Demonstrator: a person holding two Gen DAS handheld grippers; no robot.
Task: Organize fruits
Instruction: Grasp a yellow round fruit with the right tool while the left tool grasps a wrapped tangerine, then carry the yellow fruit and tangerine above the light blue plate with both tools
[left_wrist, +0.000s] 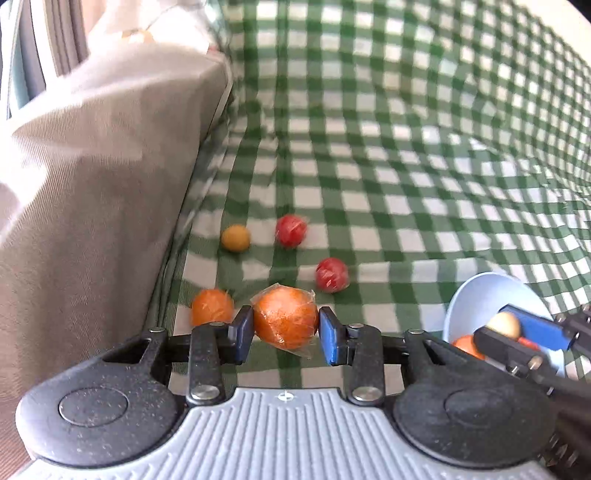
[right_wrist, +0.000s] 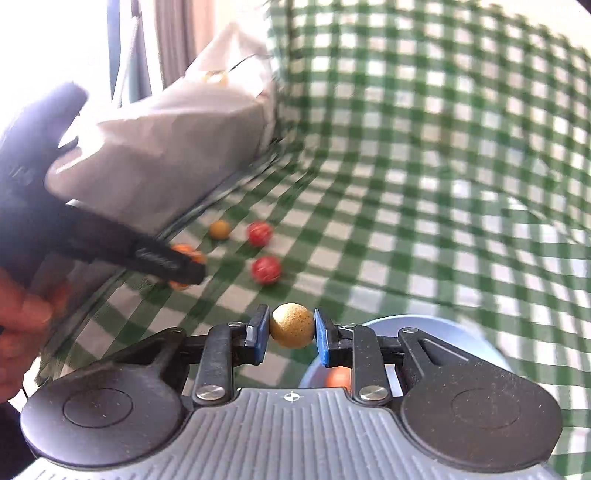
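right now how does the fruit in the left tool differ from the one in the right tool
The orange in the left tool is bigger, bright orange and wrapped in clear film. The yellow ball in the right tool is smaller, dull yellow, speckled and bare. Both are round and gripped between blue pads.

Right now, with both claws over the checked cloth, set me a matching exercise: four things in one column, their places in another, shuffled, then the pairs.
Things:
1. wrapped orange
2. tan ball
3. two red fruits
4. pale blue bowl

Places:
A. lying loose on the green checked cloth
B. between the pads of the right claw
C. under the right claw, an orange fruit inside
D. between the pads of the left claw

Pairs: 1-D, 2-B, 3-A, 4-C
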